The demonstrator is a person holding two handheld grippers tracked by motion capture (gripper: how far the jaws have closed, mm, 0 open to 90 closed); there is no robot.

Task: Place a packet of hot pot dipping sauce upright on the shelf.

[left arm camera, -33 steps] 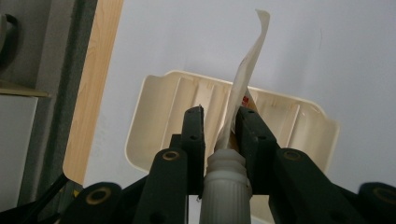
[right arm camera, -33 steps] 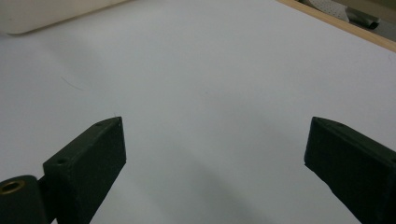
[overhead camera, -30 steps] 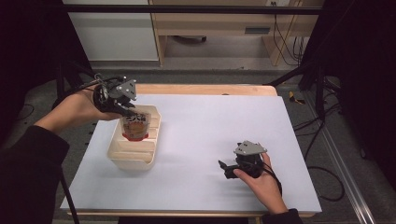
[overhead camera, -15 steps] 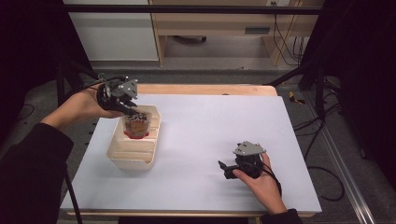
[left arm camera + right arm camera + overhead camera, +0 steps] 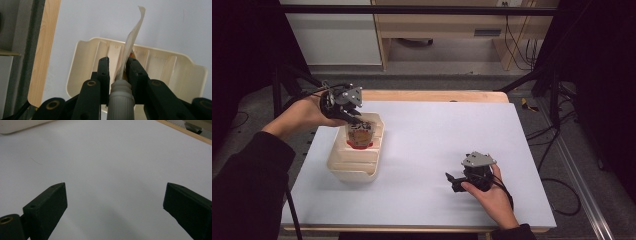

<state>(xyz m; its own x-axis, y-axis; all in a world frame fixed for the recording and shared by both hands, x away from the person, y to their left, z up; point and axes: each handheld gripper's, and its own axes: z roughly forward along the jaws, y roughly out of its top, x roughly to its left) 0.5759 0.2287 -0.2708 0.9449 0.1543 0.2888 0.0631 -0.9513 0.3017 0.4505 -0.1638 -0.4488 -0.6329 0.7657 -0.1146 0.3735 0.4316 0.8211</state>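
Note:
A spouted pouch (image 5: 360,135) with a red and brown print hangs upright over the far end of a cream ribbed tray (image 5: 352,172). My left gripper (image 5: 352,119) is shut on its top. In the left gripper view the jaws (image 5: 117,62) clamp the pouch's thin edge (image 5: 131,42) just past its white threaded spout (image 5: 121,100), with the tray (image 5: 160,65) beneath. Whether the pouch's bottom touches the tray I cannot tell. My right gripper (image 5: 453,181) rests low at the table's front right, open, and in its own view (image 5: 115,195) nothing lies between the jaws.
The white table top (image 5: 437,140) has a wooden edge (image 5: 432,95) at the far side. Black frame posts stand at both sides, and a cabinet (image 5: 337,35) and wooden furniture (image 5: 442,30) sit on the floor beyond.
My left gripper has drifted slightly to the right with the pouch still held over the tray. The right gripper has stayed put.

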